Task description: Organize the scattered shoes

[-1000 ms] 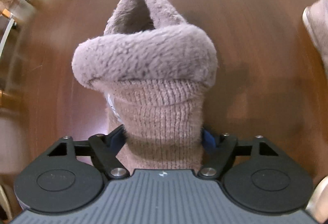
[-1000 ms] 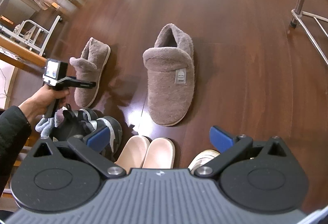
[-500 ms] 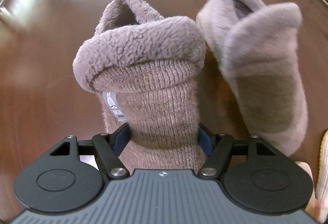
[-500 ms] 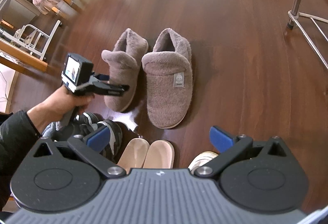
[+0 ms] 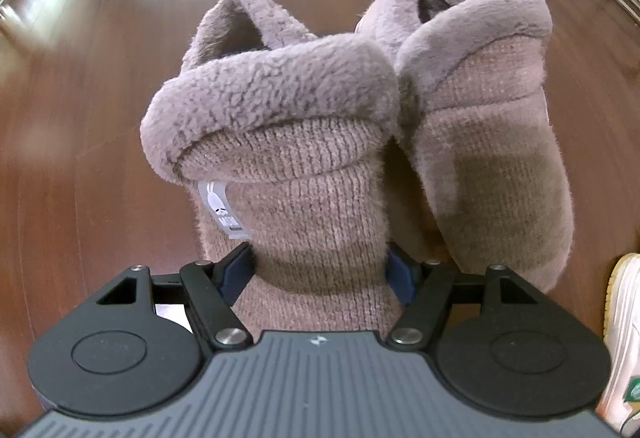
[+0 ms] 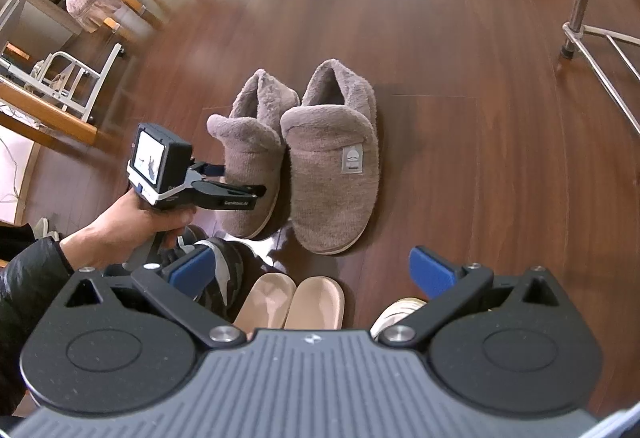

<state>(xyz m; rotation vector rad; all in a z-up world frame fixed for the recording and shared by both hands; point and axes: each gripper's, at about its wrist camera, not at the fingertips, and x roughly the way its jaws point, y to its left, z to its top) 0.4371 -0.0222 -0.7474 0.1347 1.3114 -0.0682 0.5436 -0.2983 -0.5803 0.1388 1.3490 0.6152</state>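
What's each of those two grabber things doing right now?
Left gripper: closed on the fuzzy slipper.
Right gripper: open, fingers holding nothing.

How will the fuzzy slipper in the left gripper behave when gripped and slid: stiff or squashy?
Probably squashy: the left gripper visibly pinches the slipper knit toe inward. Likely light, being mostly fleece. Its flat sole should resist tipping beside the matching slipper.

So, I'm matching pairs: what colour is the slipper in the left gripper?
Taupe slipper, fleecy cuff; best seen in the left wrist view.
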